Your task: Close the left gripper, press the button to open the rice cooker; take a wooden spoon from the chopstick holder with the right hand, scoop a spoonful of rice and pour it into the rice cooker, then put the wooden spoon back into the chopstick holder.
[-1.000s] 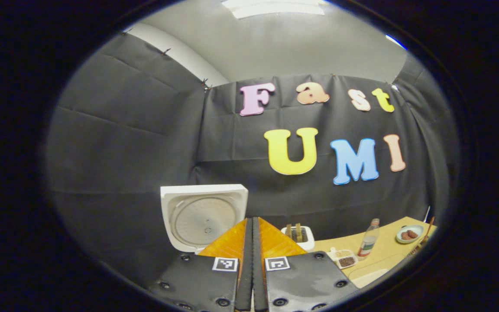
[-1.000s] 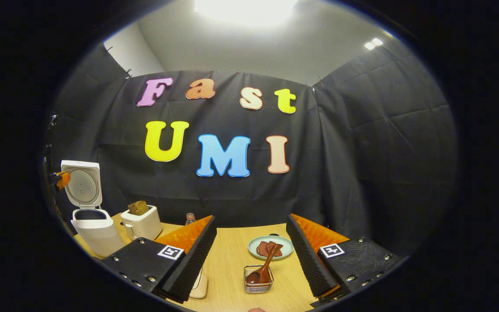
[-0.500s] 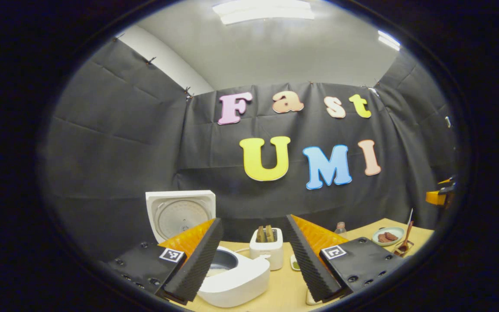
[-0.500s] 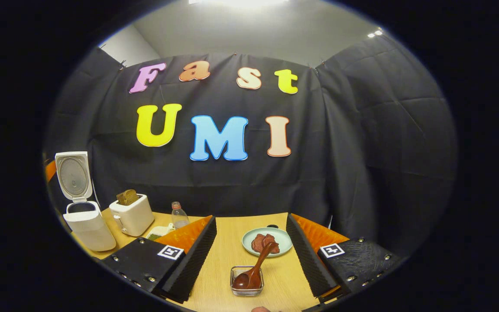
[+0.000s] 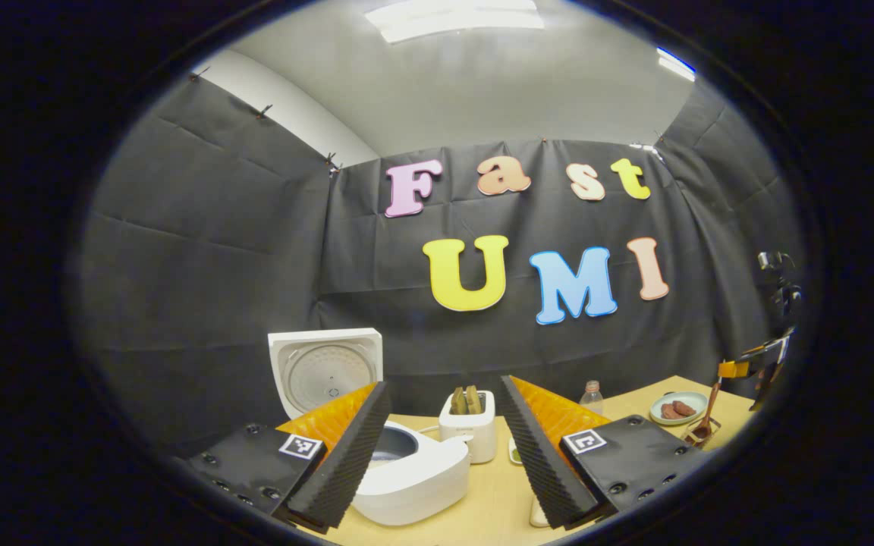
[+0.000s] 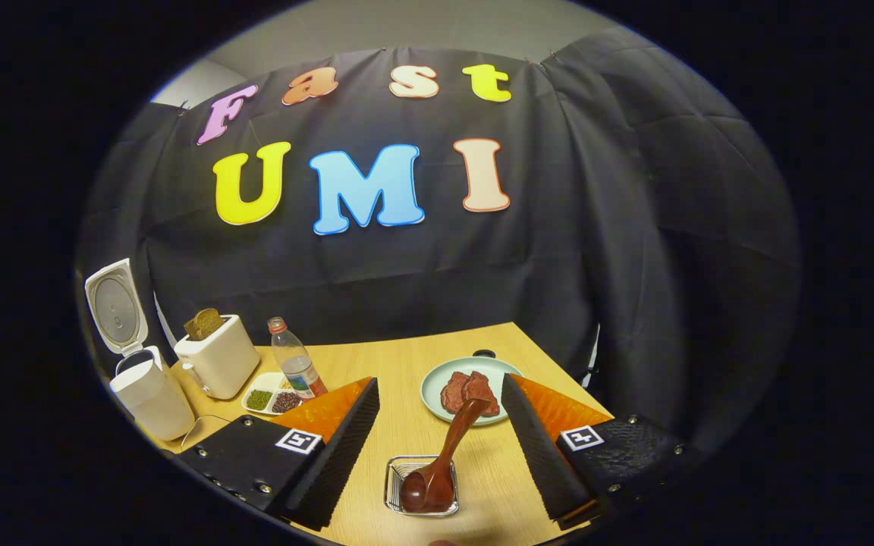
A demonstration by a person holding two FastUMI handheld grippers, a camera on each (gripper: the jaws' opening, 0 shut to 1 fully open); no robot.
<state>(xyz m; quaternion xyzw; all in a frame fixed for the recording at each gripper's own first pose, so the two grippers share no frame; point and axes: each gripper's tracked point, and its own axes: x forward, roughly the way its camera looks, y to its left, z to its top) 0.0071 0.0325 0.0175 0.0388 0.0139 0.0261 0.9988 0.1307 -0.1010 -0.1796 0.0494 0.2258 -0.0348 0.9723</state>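
Note:
The white rice cooker (image 5: 414, 478) stands open just beyond my left gripper (image 5: 444, 383), with its lid (image 5: 325, 370) upright. That gripper is open and holds nothing. In the right gripper view the cooker (image 6: 150, 394) is at the far left of the table. A dark wooden spoon (image 6: 448, 453) leans in a small wire holder (image 6: 395, 491), bowl down. My right gripper (image 6: 441, 381) is open above it, one finger on each side of the handle and not touching it. The spoon (image 5: 704, 425) and the right gripper (image 5: 756, 362) also appear far right in the left gripper view.
A white toaster (image 6: 217, 355) with bread stands beside the cooker. Next to it are a plastic bottle (image 6: 297, 368) and a divided dish (image 6: 270, 399) of grains. A green plate (image 6: 437, 383) with meat slices lies behind the holder. The table edge runs behind the plate.
My left gripper went from shut to open and drew back from the cooker. My right gripper tilted down and came closer over the spoon holder.

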